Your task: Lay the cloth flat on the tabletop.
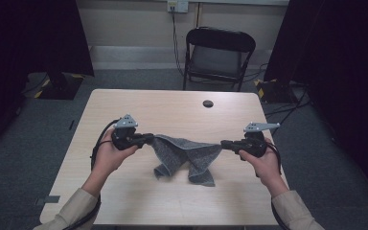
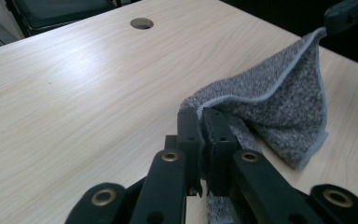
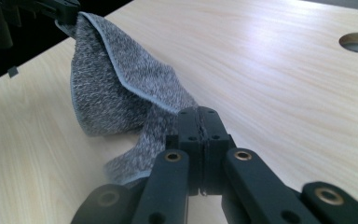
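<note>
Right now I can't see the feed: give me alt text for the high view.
A grey towel hangs stretched between the left gripper and right gripper, each shut on a corner, its lower folds touching the wooden table. A black chair stands beyond.

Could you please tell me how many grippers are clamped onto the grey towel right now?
2: the left gripper pinches the grey towel at its left end, and the right gripper pinches its right end, above the table.

Blk chair (image 1: 219,55) behind wood table (image 1: 172,108)
</note>
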`<move>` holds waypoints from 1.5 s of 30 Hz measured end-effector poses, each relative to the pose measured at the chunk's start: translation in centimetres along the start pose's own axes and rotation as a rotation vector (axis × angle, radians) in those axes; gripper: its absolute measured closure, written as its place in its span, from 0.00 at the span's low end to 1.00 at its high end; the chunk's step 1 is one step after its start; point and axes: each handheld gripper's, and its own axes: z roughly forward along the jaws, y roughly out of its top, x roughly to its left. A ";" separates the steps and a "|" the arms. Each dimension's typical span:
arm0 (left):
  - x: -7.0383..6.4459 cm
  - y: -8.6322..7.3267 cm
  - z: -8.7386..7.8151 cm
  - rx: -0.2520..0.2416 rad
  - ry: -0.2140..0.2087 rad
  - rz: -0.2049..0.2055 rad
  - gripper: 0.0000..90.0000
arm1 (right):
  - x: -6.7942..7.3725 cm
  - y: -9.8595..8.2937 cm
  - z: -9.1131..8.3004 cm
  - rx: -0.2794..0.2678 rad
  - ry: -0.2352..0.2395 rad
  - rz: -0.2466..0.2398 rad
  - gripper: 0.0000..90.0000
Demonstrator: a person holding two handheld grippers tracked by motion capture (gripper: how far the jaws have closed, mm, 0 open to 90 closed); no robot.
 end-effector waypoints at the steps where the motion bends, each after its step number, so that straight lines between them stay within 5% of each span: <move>1: 0.3 0.1 0.1 0.001 0.002 -0.004 0.96 | -0.2 0.1 0.1 -0.001 -0.005 0.000 1.00; 16: 4.0 2.1 3.3 0.054 0.044 -0.015 0.96 | -3.9 2.2 2.4 0.027 -0.024 0.082 1.00; 21: 5.5 2.2 4.7 0.078 0.075 -0.040 0.96 | -5.8 2.8 3.7 0.016 -0.027 0.144 1.00; 25: 6.5 3.0 5.6 0.029 0.133 -0.055 0.95 | -7.3 3.6 4.9 0.042 -0.111 0.154 0.99; 27: 7.1 3.3 6.1 -0.015 0.196 -0.060 0.94 | -7.9 4.0 5.3 -0.009 -0.196 0.180 0.97; 28: 7.3 3.4 6.3 -0.035 0.249 -0.041 0.71 | -8.1 4.5 5.6 -0.045 -0.282 0.189 0.92; 29: 7.6 3.5 6.6 -0.063 0.291 -0.034 0.71 | -8.1 4.5 5.6 -0.045 -0.282 0.189 0.86; 30: 7.8 3.4 6.7 -0.078 0.305 -0.049 0.61 | -8.1 4.7 5.9 -0.052 -0.319 0.165 0.81; 33: 7.2 3.0 7.2 -0.043 0.260 -0.038 0.45 | -7.5 4.6 6.4 -0.035 -0.282 0.100 0.76; 38: 4.7 0.7 7.2 -0.059 0.150 -0.045 0.39 | -5.9 3.0 6.2 -0.051 -0.203 0.060 0.69; 40: 3.4 -0.7 7.1 -0.054 0.110 -0.045 0.37 | -4.1 1.2 5.7 -0.052 -0.151 0.025 0.66; 45: -0.1 -4.1 6.6 -0.021 0.036 -0.038 0.35 | -1.5 -1.3 4.9 -0.051 -0.105 -0.018 0.65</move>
